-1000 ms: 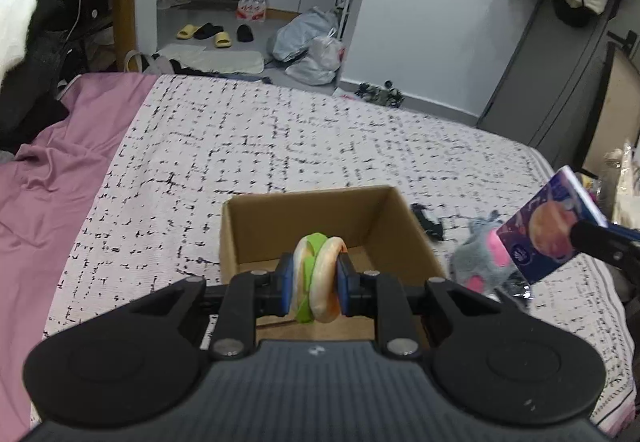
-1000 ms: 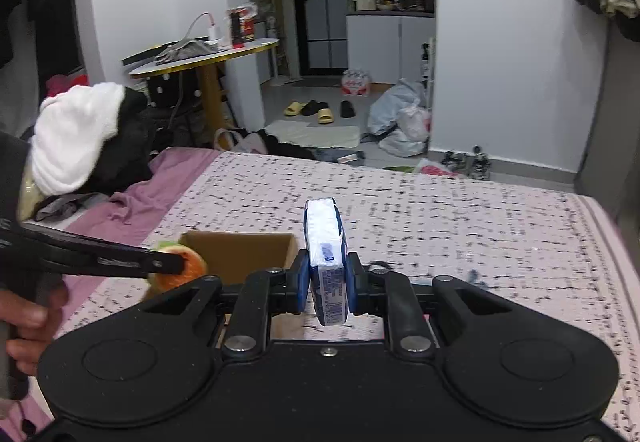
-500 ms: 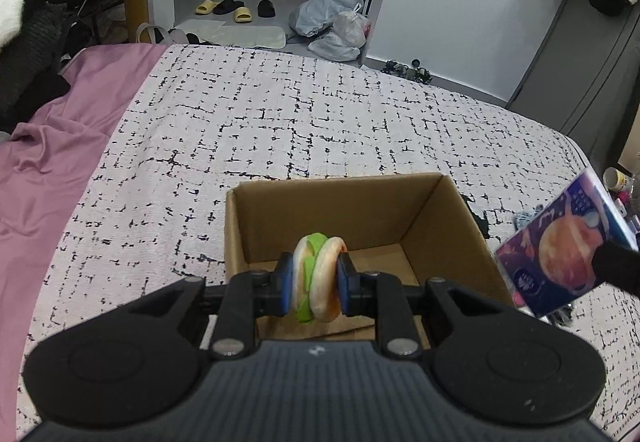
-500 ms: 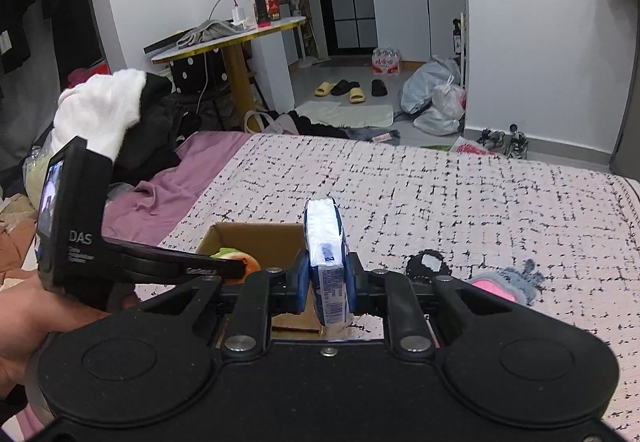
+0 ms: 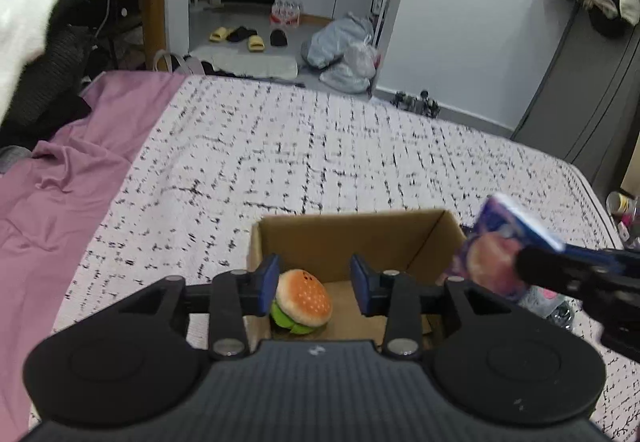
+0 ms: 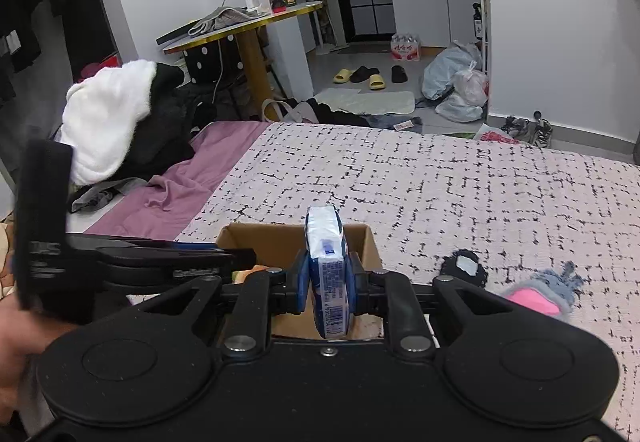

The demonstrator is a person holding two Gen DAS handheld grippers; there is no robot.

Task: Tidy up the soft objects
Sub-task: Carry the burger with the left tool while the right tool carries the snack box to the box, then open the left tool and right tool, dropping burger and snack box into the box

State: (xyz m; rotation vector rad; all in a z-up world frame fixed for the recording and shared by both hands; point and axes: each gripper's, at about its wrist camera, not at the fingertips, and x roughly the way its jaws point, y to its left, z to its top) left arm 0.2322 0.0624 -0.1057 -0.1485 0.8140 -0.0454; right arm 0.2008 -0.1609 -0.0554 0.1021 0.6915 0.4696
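The burger toy (image 5: pixel 303 301) lay on the floor of the cardboard box (image 5: pixel 344 238), between the pads of my left gripper (image 5: pixel 315 284), whose jaws had just been opening and no longer touched it. My right gripper (image 6: pixel 329 284) was clamped on a tissue pack (image 6: pixel 326 262) above the box. I judged the two grippers might collide there, or the pack land outside the box.

At lower centre, the left gripper (image 5: pixel 314 284) has just been opening its jaws; the plush burger (image 5: pixel 302 305) lies between them, unpressed, inside the cardboard box (image 5: pixel 344 238). At right, a tissue pack (image 5: pixel 502 246) hangs blurred.
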